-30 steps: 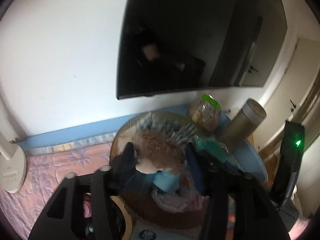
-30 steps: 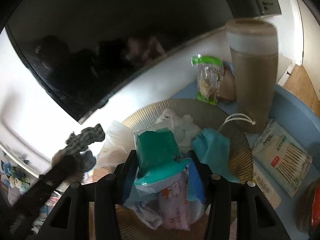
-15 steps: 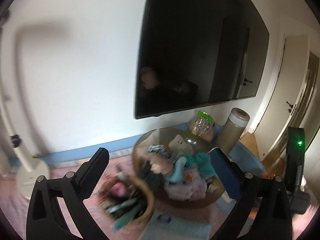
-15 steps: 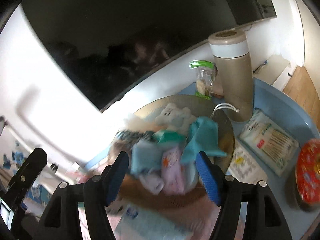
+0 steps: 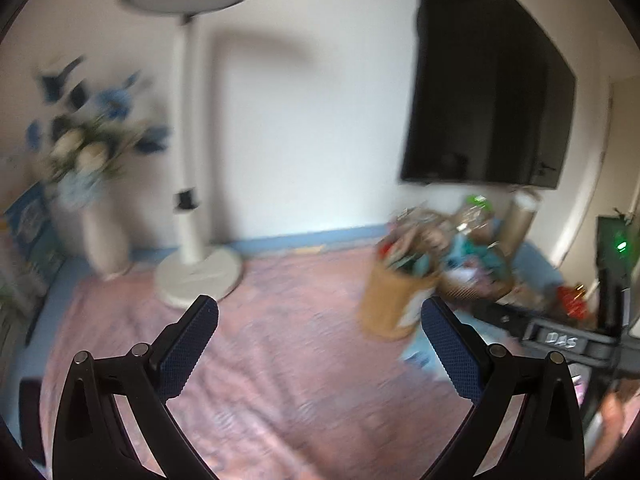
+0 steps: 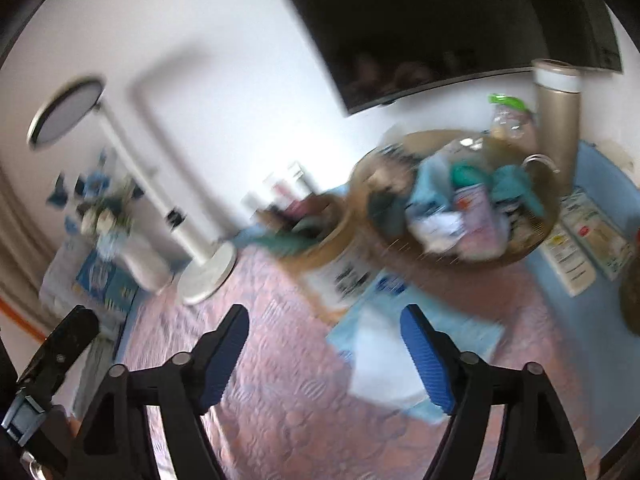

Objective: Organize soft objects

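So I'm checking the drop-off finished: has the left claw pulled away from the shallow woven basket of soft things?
Yes. The left claw has backed off and swung left; the shallow woven basket under the black wall screen now sits far right. Its jaws, just opened, are empty.

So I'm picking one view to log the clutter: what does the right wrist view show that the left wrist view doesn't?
Only the right wrist view shows the flat printed packets on the blue surface right of the wide basket, and the light blue sheet below it. Only the left wrist view shows the device with a green light. Both show the wide basket, the tan bin, floor lamp, flower vase, dark screen and pink quilted cloth.
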`<state>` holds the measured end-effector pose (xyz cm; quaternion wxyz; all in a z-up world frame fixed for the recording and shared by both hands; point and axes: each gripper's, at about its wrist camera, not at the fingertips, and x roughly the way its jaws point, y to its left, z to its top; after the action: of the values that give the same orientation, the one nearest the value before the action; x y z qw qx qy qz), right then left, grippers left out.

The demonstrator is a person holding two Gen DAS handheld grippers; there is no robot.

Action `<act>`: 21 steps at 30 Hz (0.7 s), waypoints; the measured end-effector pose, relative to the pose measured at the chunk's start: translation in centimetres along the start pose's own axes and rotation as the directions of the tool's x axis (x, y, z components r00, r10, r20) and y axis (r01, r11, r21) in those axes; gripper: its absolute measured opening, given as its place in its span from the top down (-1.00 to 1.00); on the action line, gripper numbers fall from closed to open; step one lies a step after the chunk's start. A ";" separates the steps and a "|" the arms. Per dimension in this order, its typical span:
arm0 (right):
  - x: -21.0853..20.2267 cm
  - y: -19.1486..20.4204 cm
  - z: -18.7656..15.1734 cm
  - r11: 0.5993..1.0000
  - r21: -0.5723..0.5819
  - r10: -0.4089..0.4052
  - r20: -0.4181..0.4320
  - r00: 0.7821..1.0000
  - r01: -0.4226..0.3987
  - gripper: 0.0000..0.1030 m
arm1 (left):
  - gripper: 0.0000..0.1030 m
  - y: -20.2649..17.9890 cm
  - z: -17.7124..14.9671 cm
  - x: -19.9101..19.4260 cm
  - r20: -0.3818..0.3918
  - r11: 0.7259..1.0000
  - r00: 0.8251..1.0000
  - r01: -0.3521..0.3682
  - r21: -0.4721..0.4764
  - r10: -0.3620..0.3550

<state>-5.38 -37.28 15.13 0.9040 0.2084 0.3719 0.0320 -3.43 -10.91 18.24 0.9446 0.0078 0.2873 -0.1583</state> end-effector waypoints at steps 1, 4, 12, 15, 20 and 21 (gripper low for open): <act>0.4 0.8 -0.8 1.000 -0.021 0.002 -0.009 1.000 -0.002 -0.51 | -0.97 1.1 -1.3 0.2 -0.009 1.000 1.000 -0.019 -0.012 0.019; 1.7 3.0 -3.0 0.996 -0.090 0.010 -0.028 1.000 -0.012 -0.51 | -0.97 3.1 -4.1 1.1 -0.024 0.997 0.997 -0.070 -0.017 0.070; 7.0 7.1 -8.1 0.922 -0.369 -0.123 0.013 0.992 0.119 -0.51 | -0.97 6.7 -9.2 5.8 -0.098 0.979 0.974 -0.202 0.011 0.202; 9.2 6.6 -9.2 0.928 -0.356 -0.128 -0.033 0.991 0.108 -0.51 | -0.97 7.6 -10.0 7.0 -0.124 0.982 0.975 -0.189 -0.030 0.184; 10.5 6.0 -9.3 0.932 -0.344 -0.143 -0.068 0.987 0.112 -0.53 | -0.97 8.7 -10.3 8.1 -0.173 0.978 0.970 -0.188 -0.087 0.171; 10.6 6.0 -9.3 0.933 -0.340 -0.147 -0.073 0.986 0.113 -0.53 | -0.97 8.8 -10.4 8.1 -0.174 0.978 0.969 -0.190 -0.090 0.172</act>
<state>-3.53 -26.28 4.57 0.9071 0.0248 0.4177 0.0450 -0.03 -3.84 4.48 0.9271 -0.0029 0.3709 -0.0547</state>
